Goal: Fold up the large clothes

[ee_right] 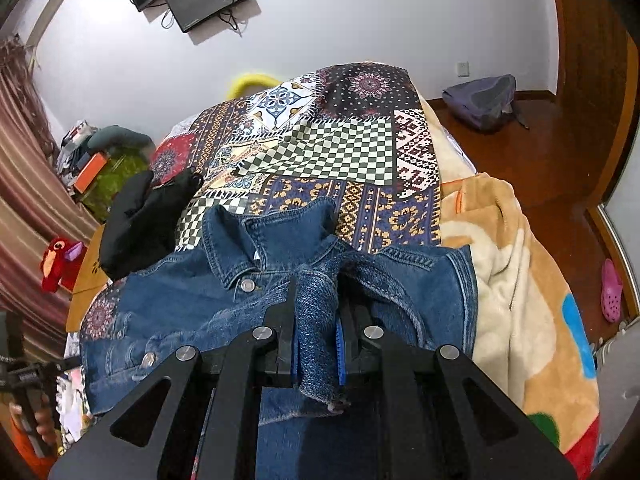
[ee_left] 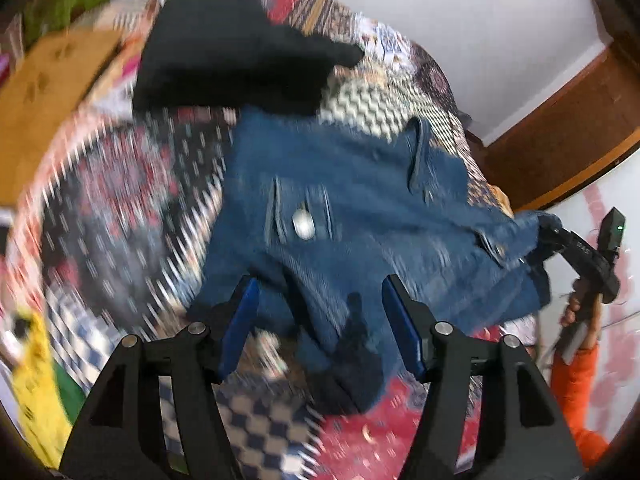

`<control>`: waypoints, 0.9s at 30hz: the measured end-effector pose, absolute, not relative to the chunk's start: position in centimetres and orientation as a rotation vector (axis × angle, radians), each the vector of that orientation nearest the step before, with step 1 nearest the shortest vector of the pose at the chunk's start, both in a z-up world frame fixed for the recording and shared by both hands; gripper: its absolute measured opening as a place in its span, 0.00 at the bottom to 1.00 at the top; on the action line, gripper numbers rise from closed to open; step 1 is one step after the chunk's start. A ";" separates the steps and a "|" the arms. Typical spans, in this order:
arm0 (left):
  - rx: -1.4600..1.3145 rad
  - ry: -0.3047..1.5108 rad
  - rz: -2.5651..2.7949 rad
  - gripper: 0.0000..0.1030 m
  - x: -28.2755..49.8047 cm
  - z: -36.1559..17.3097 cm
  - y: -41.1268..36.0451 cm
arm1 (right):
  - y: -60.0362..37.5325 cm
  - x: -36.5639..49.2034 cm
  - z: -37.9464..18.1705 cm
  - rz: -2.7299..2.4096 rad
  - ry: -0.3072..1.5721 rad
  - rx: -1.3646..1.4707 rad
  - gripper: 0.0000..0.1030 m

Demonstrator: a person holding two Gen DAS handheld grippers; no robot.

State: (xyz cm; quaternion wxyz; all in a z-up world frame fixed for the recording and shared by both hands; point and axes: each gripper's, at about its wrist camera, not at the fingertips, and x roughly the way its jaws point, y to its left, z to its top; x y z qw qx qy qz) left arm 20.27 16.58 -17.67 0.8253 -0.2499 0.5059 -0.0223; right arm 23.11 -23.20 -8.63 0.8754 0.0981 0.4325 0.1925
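A blue denim jacket lies on the patchwork bedspread; the left wrist view is motion-blurred. My left gripper is open and empty, its blue pads just above the jacket's near edge. My right gripper is shut on a bunched fold of the denim jacket, near the collar with its metal button. The right gripper also shows in the left wrist view, at the jacket's right edge.
A black garment lies on the bed's left side, beyond the jacket. A beige fleece blanket covers the bed's right side. A backpack and a pink shoe lie on the wooden floor. Clutter stands at the left wall.
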 end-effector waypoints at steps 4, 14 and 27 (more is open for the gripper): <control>-0.566 1.118 -0.081 0.62 19.1 -19.6 14.7 | -23.3 22.5 -8.4 0.408 0.904 0.201 0.11; -0.656 1.150 -0.144 0.28 19.5 -21.3 12.3 | -23.2 20.7 -8.0 0.426 0.894 0.190 0.12; -0.479 0.919 -0.198 0.19 24.2 -11.2 12.5 | -22.8 22.3 -5.6 0.432 0.798 0.198 0.12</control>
